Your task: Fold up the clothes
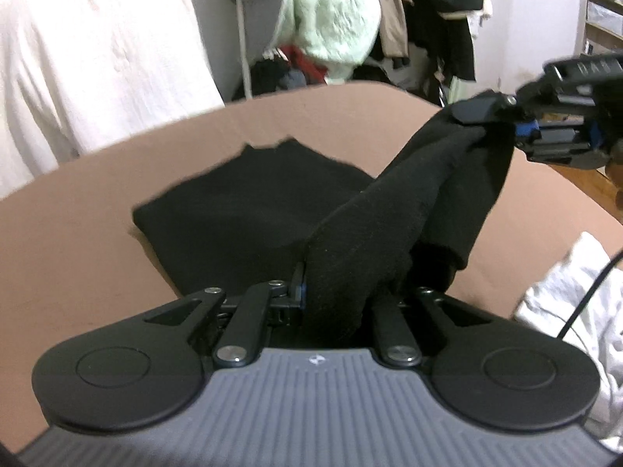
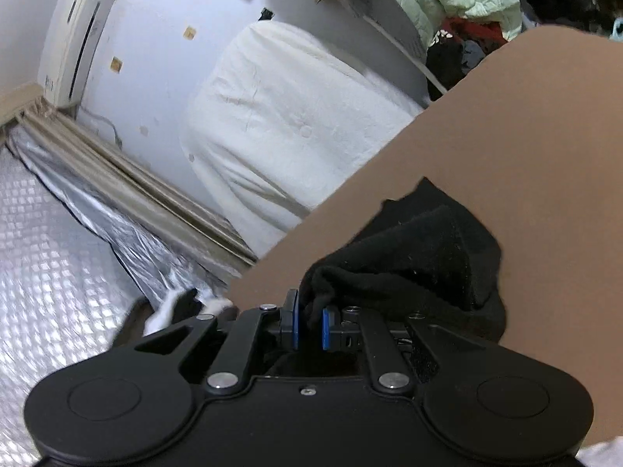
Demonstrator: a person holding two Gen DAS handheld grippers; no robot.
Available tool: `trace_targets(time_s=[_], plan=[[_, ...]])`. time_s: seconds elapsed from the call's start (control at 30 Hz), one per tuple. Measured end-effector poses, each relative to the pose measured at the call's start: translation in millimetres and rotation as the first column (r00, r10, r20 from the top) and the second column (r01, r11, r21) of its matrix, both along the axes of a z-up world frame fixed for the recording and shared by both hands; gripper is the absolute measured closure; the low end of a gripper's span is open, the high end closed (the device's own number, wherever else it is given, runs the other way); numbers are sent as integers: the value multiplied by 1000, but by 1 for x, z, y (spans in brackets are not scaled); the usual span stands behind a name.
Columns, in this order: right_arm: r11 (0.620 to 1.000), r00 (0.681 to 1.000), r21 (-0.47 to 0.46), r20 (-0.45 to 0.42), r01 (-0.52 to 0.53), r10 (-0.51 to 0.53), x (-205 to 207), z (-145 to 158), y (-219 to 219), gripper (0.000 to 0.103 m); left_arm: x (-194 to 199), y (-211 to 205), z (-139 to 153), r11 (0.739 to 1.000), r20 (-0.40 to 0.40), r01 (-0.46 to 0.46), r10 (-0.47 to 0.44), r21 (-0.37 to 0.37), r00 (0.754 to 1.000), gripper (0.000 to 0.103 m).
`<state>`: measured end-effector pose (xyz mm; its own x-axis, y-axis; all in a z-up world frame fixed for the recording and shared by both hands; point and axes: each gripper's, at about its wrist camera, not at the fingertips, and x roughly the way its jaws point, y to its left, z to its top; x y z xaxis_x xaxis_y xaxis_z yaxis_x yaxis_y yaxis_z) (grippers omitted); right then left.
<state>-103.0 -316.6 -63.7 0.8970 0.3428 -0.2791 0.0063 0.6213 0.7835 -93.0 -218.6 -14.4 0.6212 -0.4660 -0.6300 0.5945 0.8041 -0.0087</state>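
A black garment (image 1: 249,210) lies partly folded on the brown surface (image 1: 97,202). My left gripper (image 1: 335,292) is shut on a bunched part of it at the near edge. My right gripper (image 1: 502,124) shows at the upper right of the left wrist view, shut on another part of the same cloth and holding it lifted, so a black strip hangs between the two. In the right wrist view the right gripper (image 2: 309,325) pinches the black garment (image 2: 420,257) between its blue pads (image 2: 328,329), above the brown surface (image 2: 506,148).
A white padded bundle (image 1: 89,58) stands beyond the far left edge; it also shows in the right wrist view (image 2: 296,116). A rack of hanging clothes (image 1: 338,27) stands behind. White cloth (image 1: 576,292) and a cable lie at the right. Silver foil sheeting (image 2: 58,272) lies at the left.
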Motion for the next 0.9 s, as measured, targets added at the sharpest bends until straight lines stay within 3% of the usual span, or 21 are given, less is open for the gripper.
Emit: trace_targets(time_s=[0.17, 0.23, 0.33, 0.4, 0.47, 0.5, 0.57, 0.67, 0.73, 0.8, 0.9], plan=[[999, 999, -43, -29, -25, 24, 48, 23, 0, 89, 47, 16, 9, 998, -10, -42, 41, -52, 999, 89], [995, 999, -97, -45, -17, 13, 75, 34, 0, 89, 78, 18, 15, 999, 5, -46, 46, -26, 999, 81], [989, 994, -143, -103, -42, 28, 129, 44, -4, 89, 125, 21, 21, 998, -7, -55, 55, 3, 998, 79], [983, 987, -168, -156, -75, 48, 168, 49, -7, 88, 159, 22, 13, 998, -93, -62, 61, -9, 994, 79], [960, 964, -256, -262, -112, 42, 213, 43, -14, 81, 189, 24, -8, 994, -156, -110, 105, -27, 982, 70], [944, 954, -306, -298, -125, 30, 231, 39, -16, 76, 204, 26, -20, 990, -185, -140, 131, -35, 974, 60], [913, 946, -391, -322, -119, -15, 252, 29, -22, 72, 223, 35, -46, 975, -206, -218, 204, -45, 957, 57], [929, 953, -353, -302, -112, 0, 248, 11, -39, 69, 233, 60, -80, 950, -234, -293, 262, -108, 936, 57], [936, 956, -332, -294, -112, 10, 237, -1, -48, 56, 234, 79, -90, 930, -280, -303, 240, -210, 929, 57], [935, 954, -334, -299, -118, 14, 223, -14, -54, 55, 237, 92, -93, 910, -300, -313, 229, -272, 926, 57], [914, 946, -392, -323, -104, -31, 213, -30, -62, 55, 246, 95, -91, 900, -292, -323, 238, -292, 927, 57]])
